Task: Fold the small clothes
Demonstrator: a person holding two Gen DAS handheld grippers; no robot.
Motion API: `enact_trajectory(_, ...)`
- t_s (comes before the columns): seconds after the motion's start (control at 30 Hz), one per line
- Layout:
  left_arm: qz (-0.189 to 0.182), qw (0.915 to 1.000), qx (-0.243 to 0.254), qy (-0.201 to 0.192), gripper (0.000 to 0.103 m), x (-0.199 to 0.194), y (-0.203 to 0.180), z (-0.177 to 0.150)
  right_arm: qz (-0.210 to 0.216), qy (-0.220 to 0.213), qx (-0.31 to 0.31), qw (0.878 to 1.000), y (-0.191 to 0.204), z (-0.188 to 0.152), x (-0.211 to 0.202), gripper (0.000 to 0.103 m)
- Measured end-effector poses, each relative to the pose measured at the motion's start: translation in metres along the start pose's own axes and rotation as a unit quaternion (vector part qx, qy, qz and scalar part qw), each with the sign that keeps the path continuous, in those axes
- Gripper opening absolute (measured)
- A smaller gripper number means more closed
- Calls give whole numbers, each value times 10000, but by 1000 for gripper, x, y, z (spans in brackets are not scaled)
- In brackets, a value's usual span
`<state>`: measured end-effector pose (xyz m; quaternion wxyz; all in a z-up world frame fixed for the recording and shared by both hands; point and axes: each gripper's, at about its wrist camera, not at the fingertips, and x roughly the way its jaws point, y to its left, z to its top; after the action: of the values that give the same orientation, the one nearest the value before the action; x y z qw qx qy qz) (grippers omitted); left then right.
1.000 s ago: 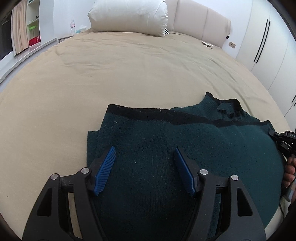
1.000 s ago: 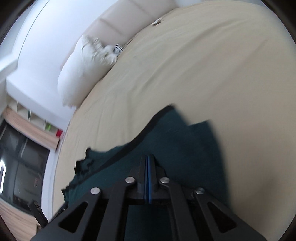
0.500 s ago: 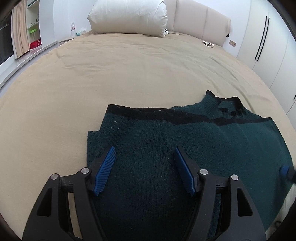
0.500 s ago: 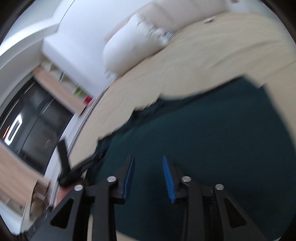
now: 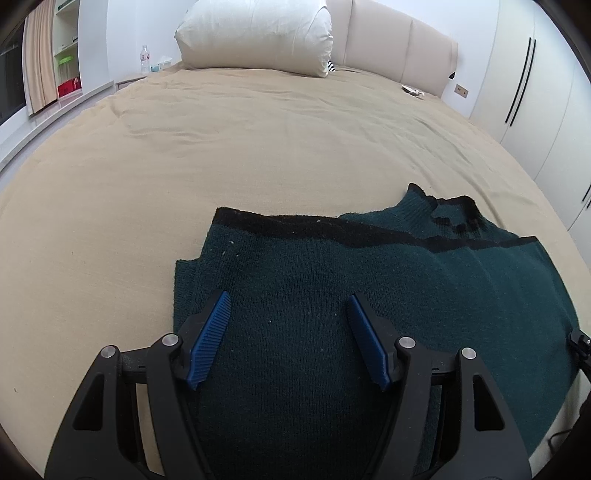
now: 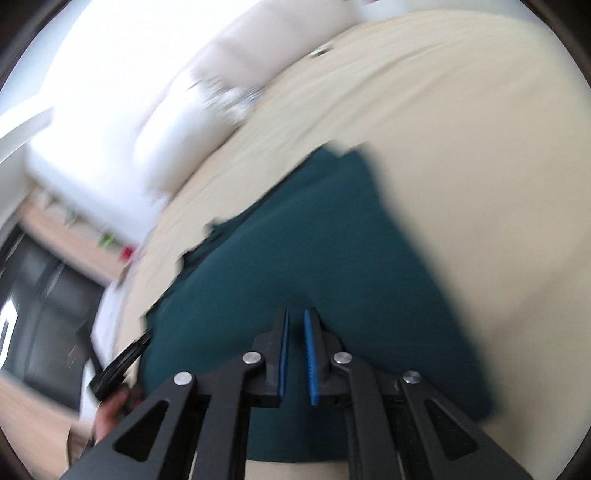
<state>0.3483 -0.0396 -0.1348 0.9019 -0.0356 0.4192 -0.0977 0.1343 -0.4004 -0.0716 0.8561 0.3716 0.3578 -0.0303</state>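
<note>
A dark green knitted sweater (image 5: 369,280) with a black hem band lies folded on the beige bed; its collar shows at the far right. My left gripper (image 5: 288,310) is open and empty, hovering over the sweater's near left part. In the blurred right wrist view the sweater (image 6: 314,240) fills the middle. My right gripper (image 6: 295,317) hovers over it with its blue pads a narrow gap apart and nothing between them. A bit of the right gripper (image 5: 581,339) shows at the right edge of the left wrist view.
The beige bedsheet (image 5: 221,155) stretches far ahead. A white pillow (image 5: 255,33) and a padded headboard (image 5: 399,48) stand at the far end. White wardrobe doors (image 5: 535,92) are to the right, shelves (image 5: 66,55) to the left.
My right gripper opened, then narrowed to a small gap while swinging over the sweater. The sweater's right part now lies flat. My left gripper has not moved.
</note>
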Motion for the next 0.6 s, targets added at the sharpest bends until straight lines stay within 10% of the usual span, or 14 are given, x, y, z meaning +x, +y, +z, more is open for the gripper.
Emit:
enact_trajectory(0.13, -464, 9976, -489, 176, 65, -37, -3, -9, 631, 207, -459, 9967, 47, -16, -5, 24)
enact_trajectory(0.37, -1135, 9922, -264, 445, 65, -68, -47, -58, 1688, 1783, -1176, 9622, 130, -68, 63, 41)
enact_trajectory(0.6, -1122, 9915, -527, 399, 65, -76, -11, -69, 1208, 1317, -23, 9839, 38, -36, 47, 31)
